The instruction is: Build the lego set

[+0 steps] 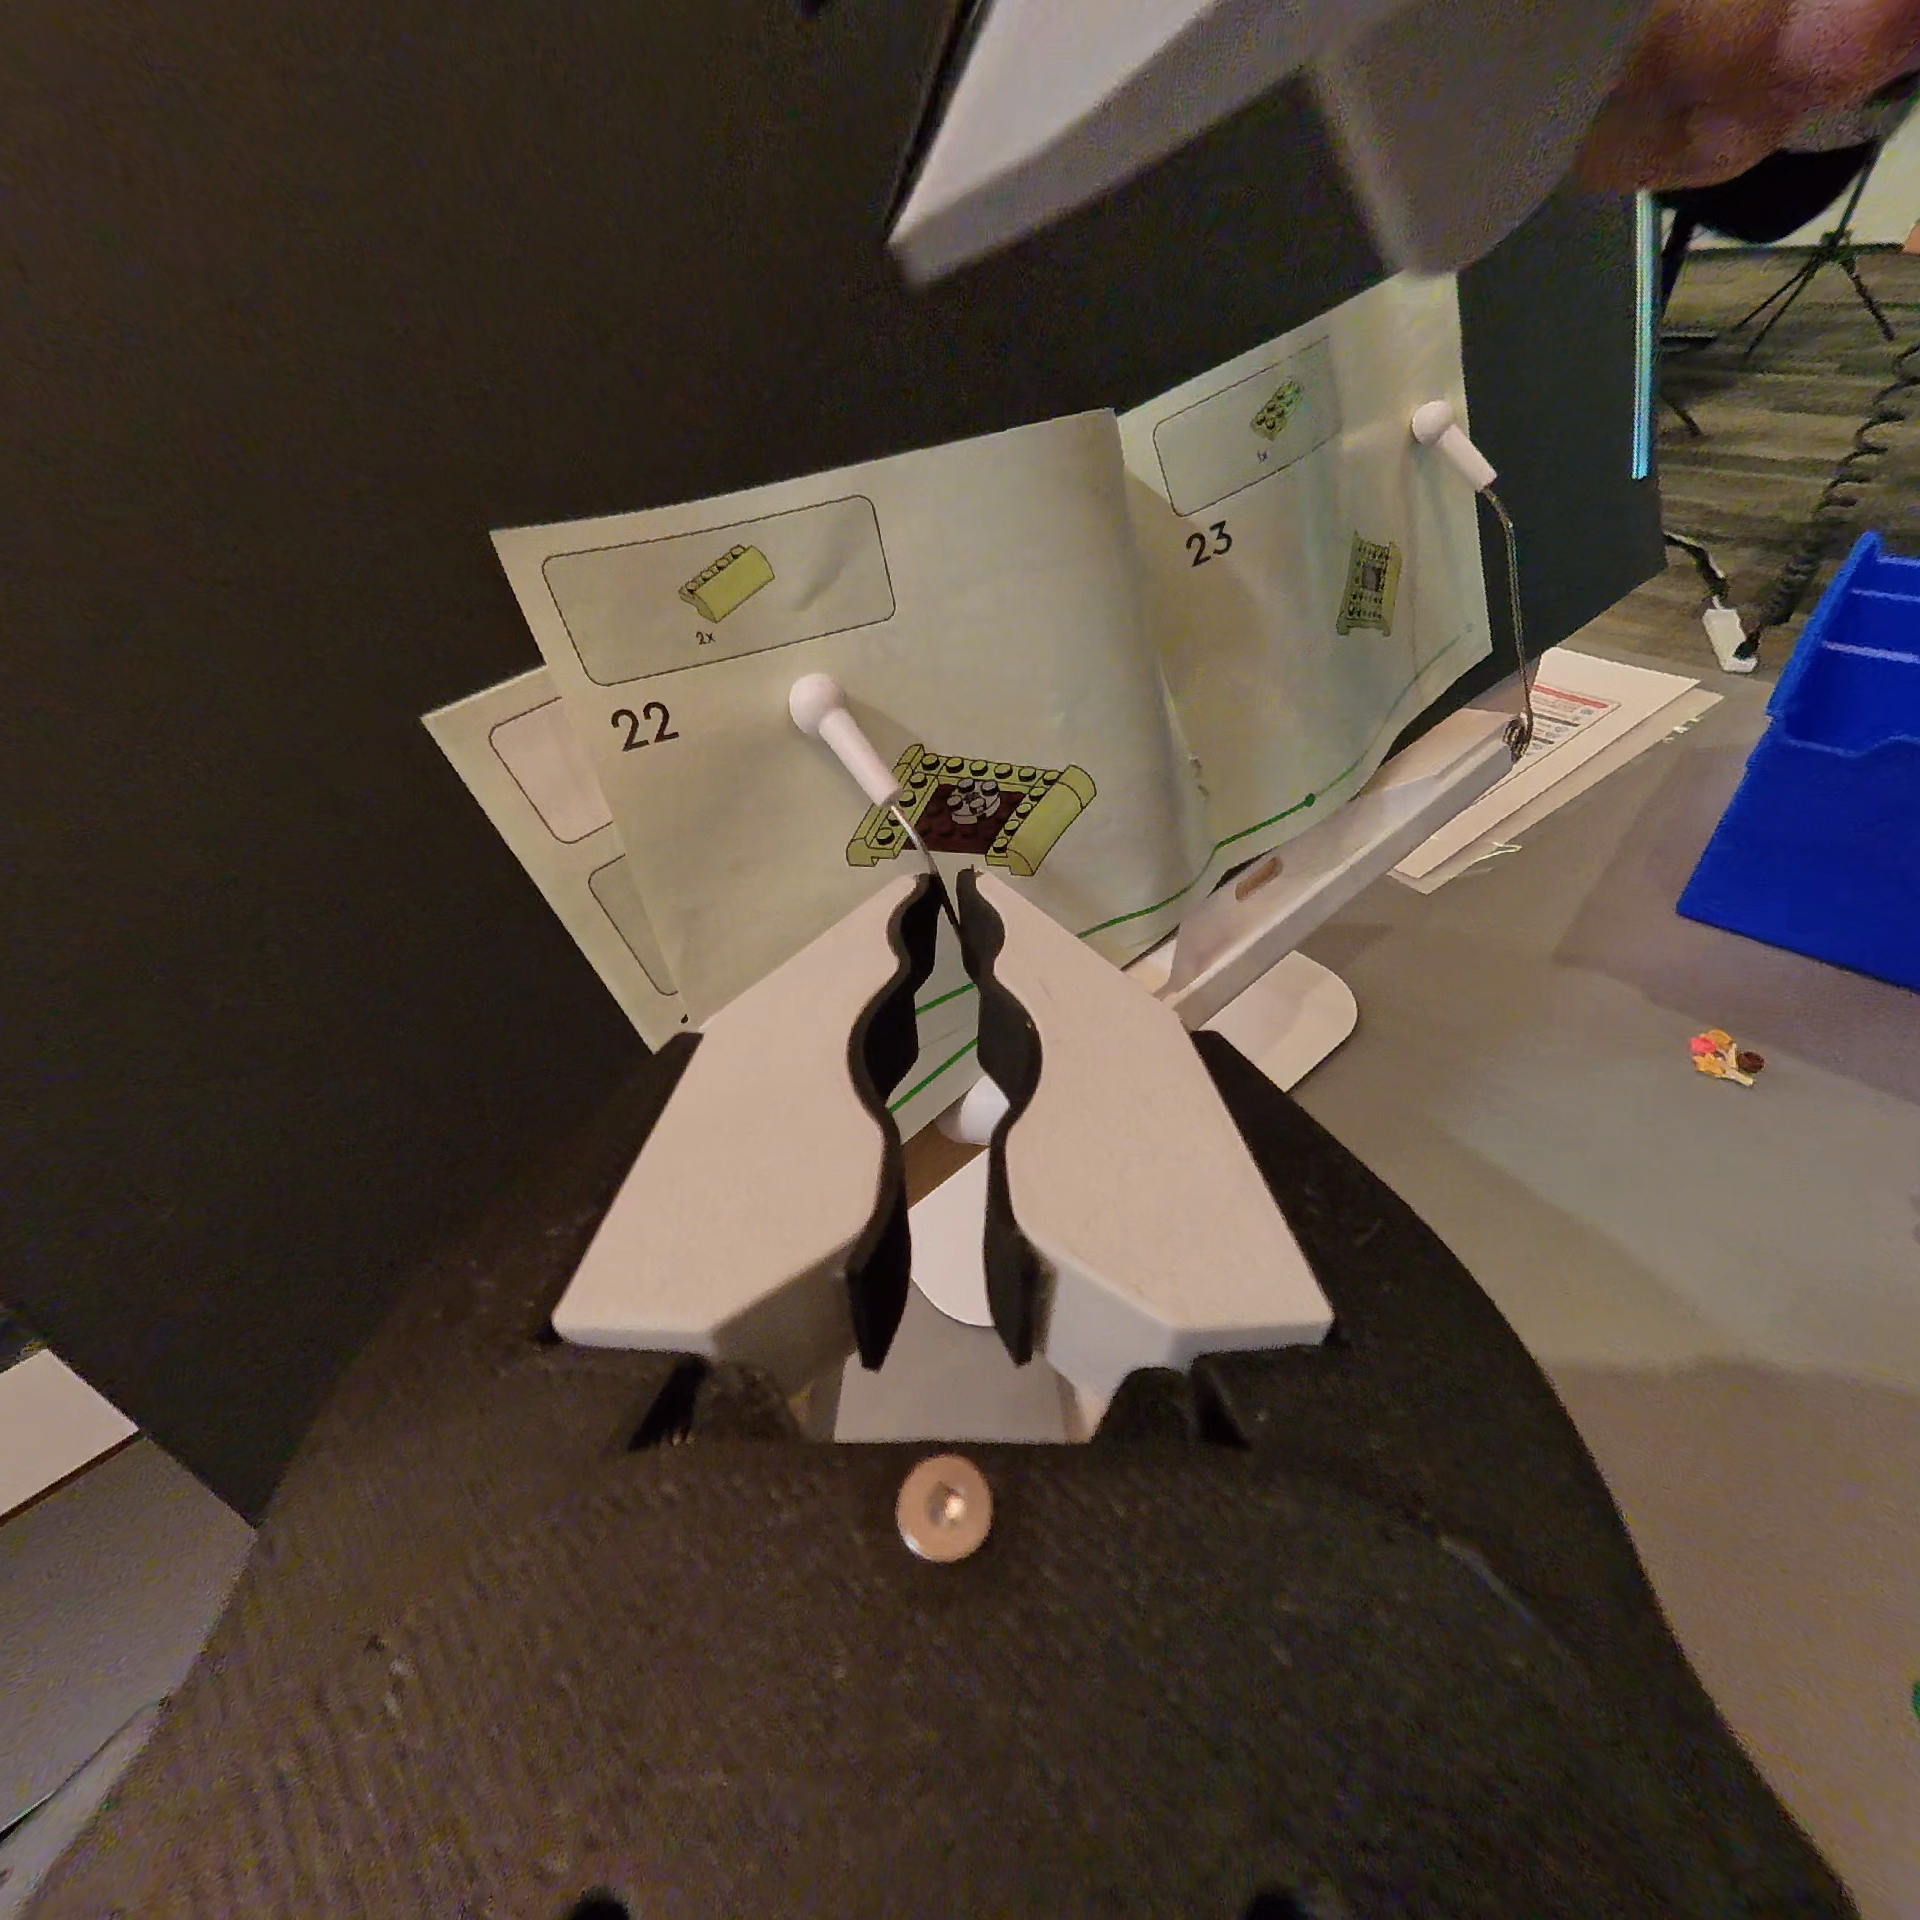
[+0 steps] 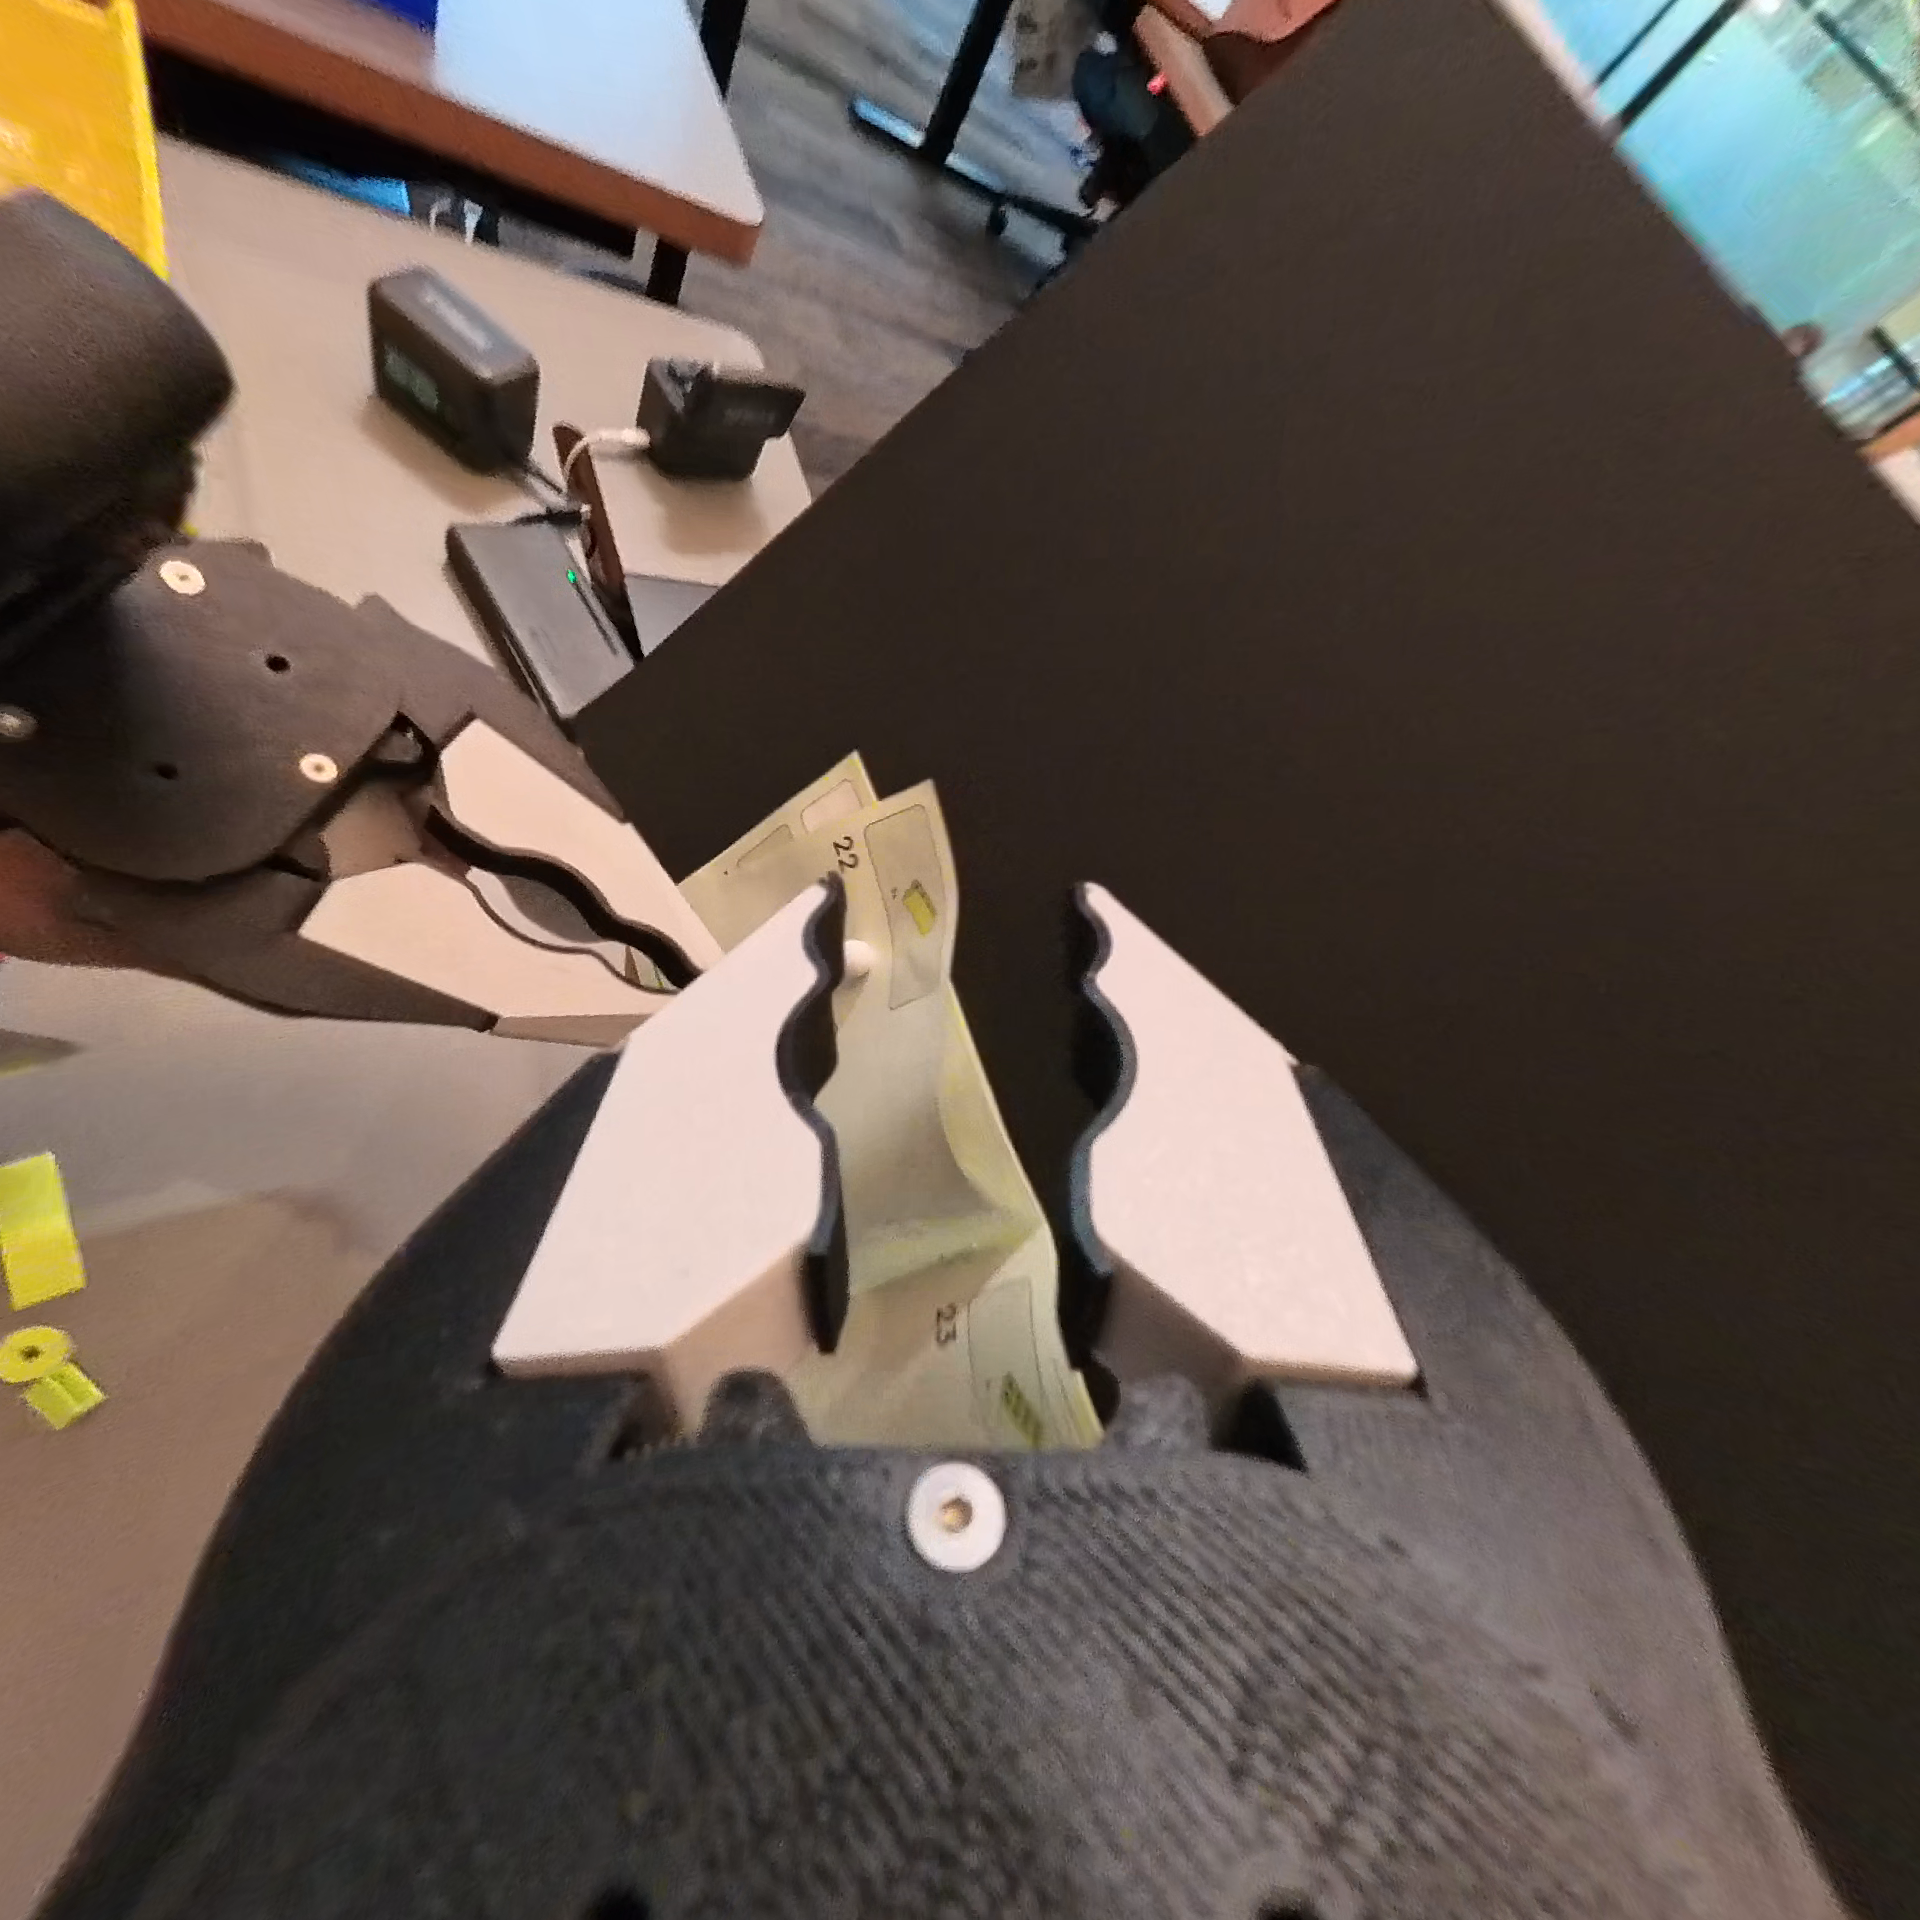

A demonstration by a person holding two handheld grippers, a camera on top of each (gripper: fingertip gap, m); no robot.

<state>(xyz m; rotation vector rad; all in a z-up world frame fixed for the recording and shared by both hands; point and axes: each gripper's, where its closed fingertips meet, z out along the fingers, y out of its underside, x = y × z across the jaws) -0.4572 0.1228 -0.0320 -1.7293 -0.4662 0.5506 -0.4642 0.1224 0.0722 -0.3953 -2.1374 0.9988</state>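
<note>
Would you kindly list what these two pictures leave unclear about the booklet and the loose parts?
- Booklet, left wrist view: its lower edge is hidden behind the left gripper.
- Small coloured parts on the table, same view: too small to identify.
- Yellow-green pieces, right wrist view: blurred and cut off by the left edge.
- Right gripper: covers most of the booklet.

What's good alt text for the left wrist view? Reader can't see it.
The left hand-held gripper, nearly closed with nothing clearly held, points at an open instruction booklet propped on a white stand and held by two white-tipped wire page clips. A black backboard stands behind; a blue bin and a few small loose pieces sit to the right on the grey table.
</note>
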